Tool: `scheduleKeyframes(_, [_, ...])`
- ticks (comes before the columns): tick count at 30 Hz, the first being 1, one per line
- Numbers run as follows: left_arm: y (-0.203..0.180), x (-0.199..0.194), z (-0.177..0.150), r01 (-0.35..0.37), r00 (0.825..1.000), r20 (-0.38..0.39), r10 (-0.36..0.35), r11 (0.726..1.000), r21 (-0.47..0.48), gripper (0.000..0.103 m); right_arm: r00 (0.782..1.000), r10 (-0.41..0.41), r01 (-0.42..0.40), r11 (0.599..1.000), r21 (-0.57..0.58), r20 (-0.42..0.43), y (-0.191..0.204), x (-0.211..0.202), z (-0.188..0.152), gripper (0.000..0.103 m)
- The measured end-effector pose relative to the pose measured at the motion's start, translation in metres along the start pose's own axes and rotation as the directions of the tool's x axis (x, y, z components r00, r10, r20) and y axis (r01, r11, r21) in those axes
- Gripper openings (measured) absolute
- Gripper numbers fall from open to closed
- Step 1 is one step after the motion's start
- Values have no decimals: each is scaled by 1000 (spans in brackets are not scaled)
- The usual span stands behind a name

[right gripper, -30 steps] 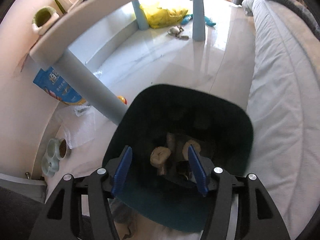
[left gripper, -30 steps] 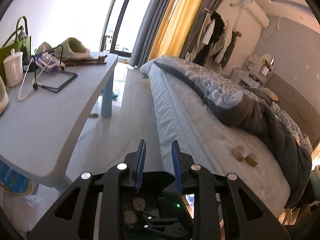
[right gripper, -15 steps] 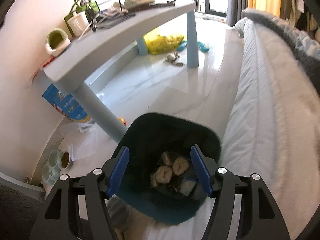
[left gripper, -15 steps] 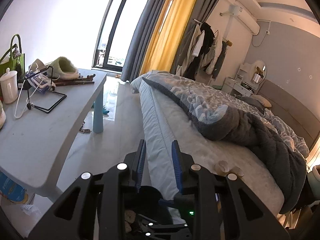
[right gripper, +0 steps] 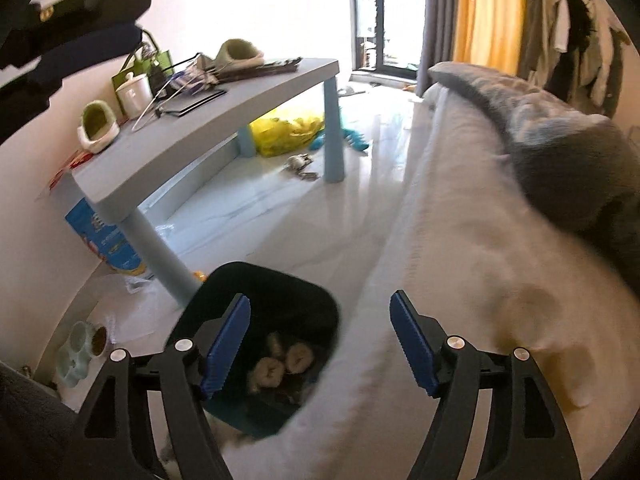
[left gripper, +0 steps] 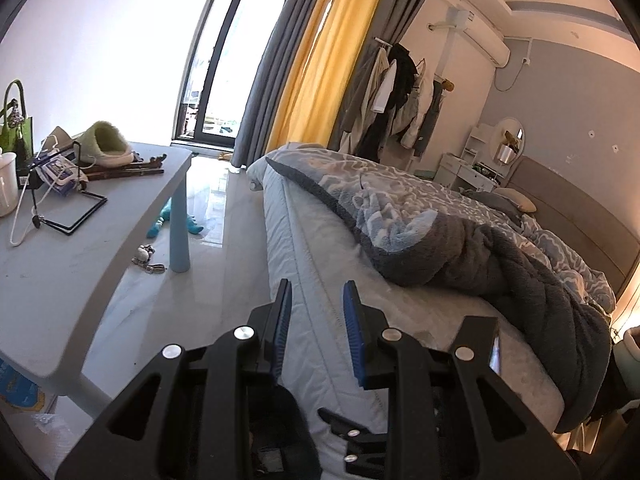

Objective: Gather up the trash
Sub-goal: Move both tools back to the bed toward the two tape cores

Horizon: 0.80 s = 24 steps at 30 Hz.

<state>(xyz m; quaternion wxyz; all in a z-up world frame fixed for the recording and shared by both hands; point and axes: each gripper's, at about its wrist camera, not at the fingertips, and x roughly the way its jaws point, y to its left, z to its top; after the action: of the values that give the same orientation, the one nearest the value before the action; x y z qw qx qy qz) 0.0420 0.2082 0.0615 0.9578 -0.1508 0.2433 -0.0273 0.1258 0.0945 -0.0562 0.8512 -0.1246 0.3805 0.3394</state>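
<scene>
The right gripper (right gripper: 320,344) has its blue-padded jaws opening, with a wide gap and nothing between the pads; it hangs above the edge of the bed (right gripper: 460,264), pointing steeply downward. The left gripper (left gripper: 316,332) has its jaws set to a narrow gap that is widening slightly; nothing is between its pads, and it points along the mattress edge of the bed. Taking the bed as the reference: the dark trash bin (right gripper: 272,292) stands on the floor directly against the near side of the bed, below and left of the right gripper. Inside the bin lie several pale crumpled wads of trash (right gripper: 280,364), resting at the bottom. In the left wrist view the bin is largely hidden under the gripper body. On top of the bed, a grey and blue patterned blanket (left gripper: 460,240) is bunched toward the far side. Across the floor aisle from the bed stands a pale blue table (right gripper: 224,120) carrying a green slipper (right gripper: 98,128), a white lidded cup (right gripper: 134,94) and a green bag (right gripper: 154,64). Beneath the table, away from the bed, sits a yellow plastic bag (right gripper: 288,134).
</scene>
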Motion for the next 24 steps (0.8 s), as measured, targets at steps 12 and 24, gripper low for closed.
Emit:
scheduleKeyframes(12, [-35, 35, -7, 6, 1000, -26, -5, 999, 42, 52, 997, -62, 58, 996, 67, 52, -64, -31, -7, 79])
scheduleKeyframes(24, [-53, 64, -16, 29, 997, -71, -26, 999, 41, 67, 991, -127, 124, 988, 95, 34, -110, -42, -26, 90])
